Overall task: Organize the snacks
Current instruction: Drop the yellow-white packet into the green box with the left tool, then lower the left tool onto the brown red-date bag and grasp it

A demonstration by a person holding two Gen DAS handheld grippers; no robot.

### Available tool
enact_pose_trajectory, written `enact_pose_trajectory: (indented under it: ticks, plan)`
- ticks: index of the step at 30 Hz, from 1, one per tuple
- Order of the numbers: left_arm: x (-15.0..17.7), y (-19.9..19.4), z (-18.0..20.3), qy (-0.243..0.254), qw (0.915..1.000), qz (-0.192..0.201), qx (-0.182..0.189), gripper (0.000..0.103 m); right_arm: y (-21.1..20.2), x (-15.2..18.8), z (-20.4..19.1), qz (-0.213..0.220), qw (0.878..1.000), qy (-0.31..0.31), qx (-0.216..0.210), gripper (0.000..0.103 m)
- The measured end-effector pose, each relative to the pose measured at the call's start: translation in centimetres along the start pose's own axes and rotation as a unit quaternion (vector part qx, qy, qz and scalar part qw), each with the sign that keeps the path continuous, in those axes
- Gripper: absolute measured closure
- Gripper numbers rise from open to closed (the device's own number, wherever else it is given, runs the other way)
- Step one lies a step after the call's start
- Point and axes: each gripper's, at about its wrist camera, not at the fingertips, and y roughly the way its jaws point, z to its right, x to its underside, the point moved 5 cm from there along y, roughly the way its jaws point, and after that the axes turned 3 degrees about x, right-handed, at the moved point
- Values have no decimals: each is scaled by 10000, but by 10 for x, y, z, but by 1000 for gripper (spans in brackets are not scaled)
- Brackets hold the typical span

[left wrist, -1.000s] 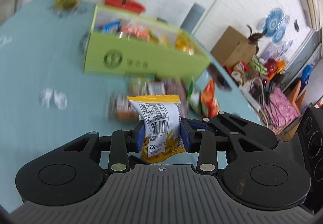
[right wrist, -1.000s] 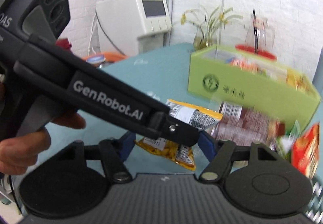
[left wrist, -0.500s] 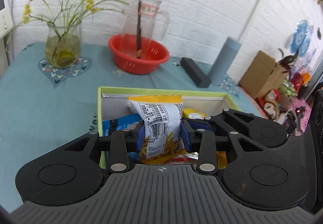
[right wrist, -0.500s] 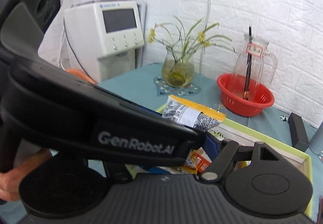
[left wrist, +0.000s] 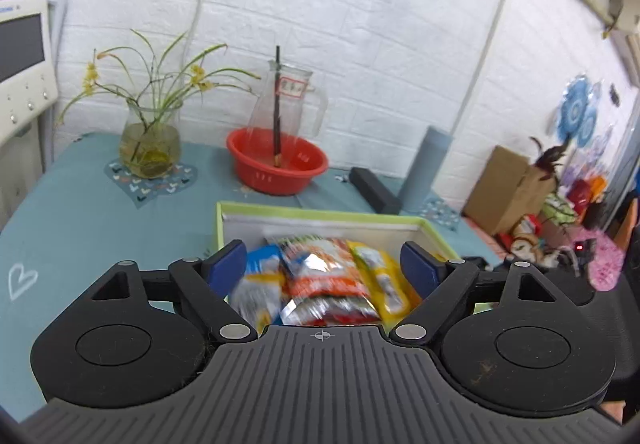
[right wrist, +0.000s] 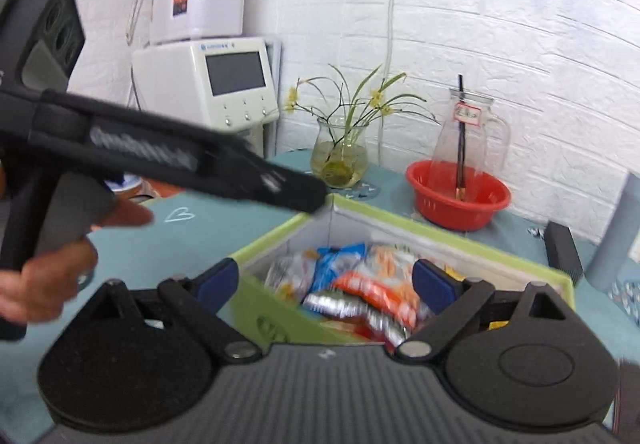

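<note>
A light-green cardboard box [left wrist: 320, 214] stands on the teal table and holds several snack packets [left wrist: 320, 276]. Above it my left gripper [left wrist: 325, 264] hangs with its blue pads wide apart; the jaws are opening and nothing is pressed between them. In the right wrist view the same box [right wrist: 276, 240] lies below my right gripper [right wrist: 326, 282], whose jaws are also opening with nothing gripped; the packets [right wrist: 360, 284] lie loose underneath. The left gripper's black body [right wrist: 160, 156] crosses that view at upper left, held by a hand [right wrist: 52, 272].
Behind the box stand a red bowl [left wrist: 276, 164] with a glass jug [left wrist: 286, 104], a vase of flowers [left wrist: 150, 148], a black bar [left wrist: 374, 190] and a grey-blue cylinder [left wrist: 428, 160]. A white machine [right wrist: 224, 80] stands at the table's left end.
Both grippers moved from the loose snacks to above the green box. The left gripper let go of the yellow-and-white packet, which is no longer between its pads. Both jaws spread wide.
</note>
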Motion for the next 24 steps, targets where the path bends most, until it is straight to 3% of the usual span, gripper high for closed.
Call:
enact_pose_trajectory:
  ticks: [5, 7, 9, 12, 15, 20, 24]
  plan:
    - [71, -17, 4, -535, 9968, -548, 237, 32, -7, 62, 9, -506, 9975, 483, 87, 10]
    - [100, -16, 4, -794, 9925, -894, 263, 34, -1, 72, 13, -526, 9963, 680, -7, 10]
    - [116, -20, 1, -1065, 9893, -970, 231, 33, 6, 74, 13, -479, 9974, 536, 23, 10]
    - [124, -31, -3, -1337, 9852, -1051, 228, 36, 11, 76, 6, -613, 9973, 366, -153, 9]
    - [120, -48, -4, -1310, 9874, -878, 114, 35, 2, 83, -9, -827, 9955, 307, -344, 10]
    - [125, -65, 4, -1198, 9897, -772, 132, 31, -34, 110, -39, -990, 9946, 182, -253, 9]
    - [144, -67, 14, -1237, 9871, -983, 251, 31, -66, 131, -65, -972, 9923, 701, -314, 9]
